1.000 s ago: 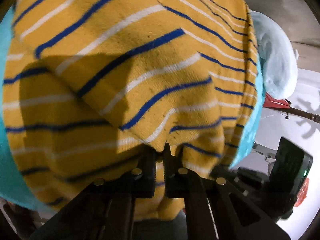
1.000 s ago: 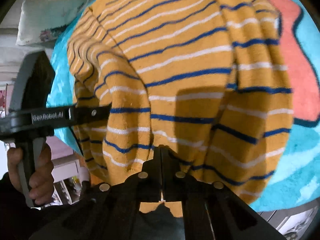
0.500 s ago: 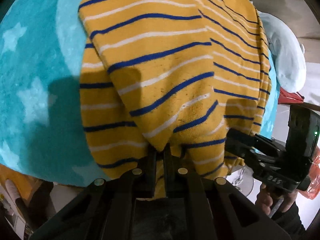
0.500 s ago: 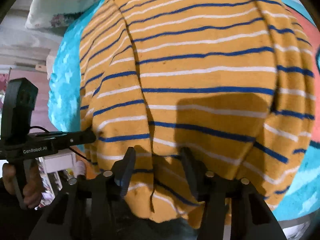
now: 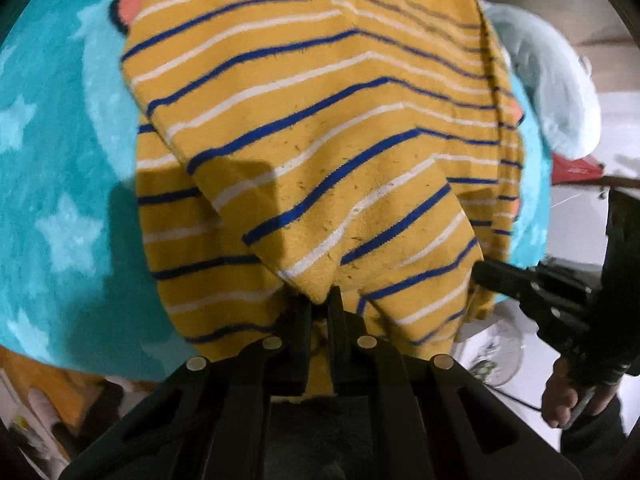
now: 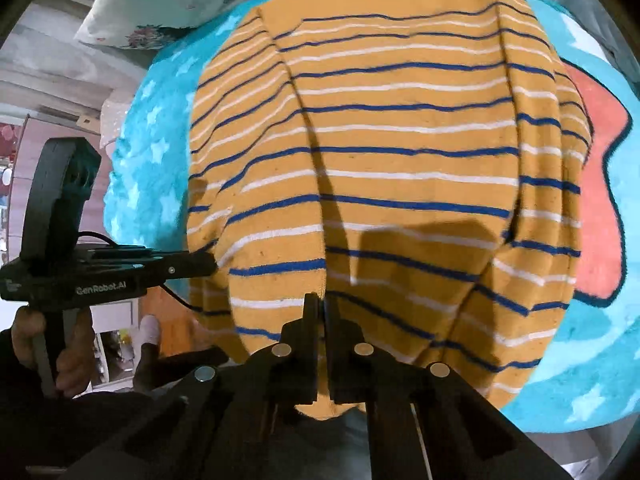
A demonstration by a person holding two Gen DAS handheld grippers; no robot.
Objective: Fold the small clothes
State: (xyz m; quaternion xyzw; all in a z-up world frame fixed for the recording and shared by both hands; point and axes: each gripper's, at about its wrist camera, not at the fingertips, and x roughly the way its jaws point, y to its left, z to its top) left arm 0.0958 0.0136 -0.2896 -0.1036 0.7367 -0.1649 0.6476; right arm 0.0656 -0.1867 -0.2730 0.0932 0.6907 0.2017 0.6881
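Both tongs, left [image 5: 319,307] and right [image 6: 322,307], pinch the near hem of a striped sweater [image 6: 384,168] lying on a blue blanket [image 5: 60,168]. Sleeves appear tucked in; the lengthwise fold remains.

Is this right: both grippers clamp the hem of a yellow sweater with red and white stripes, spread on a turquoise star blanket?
One thing is off: the stripes on the yellow sweater are blue and white, not red, as the right wrist view shows. The rest holds: the left gripper and right gripper each pinch its hem, and it lies on the turquoise star blanket.
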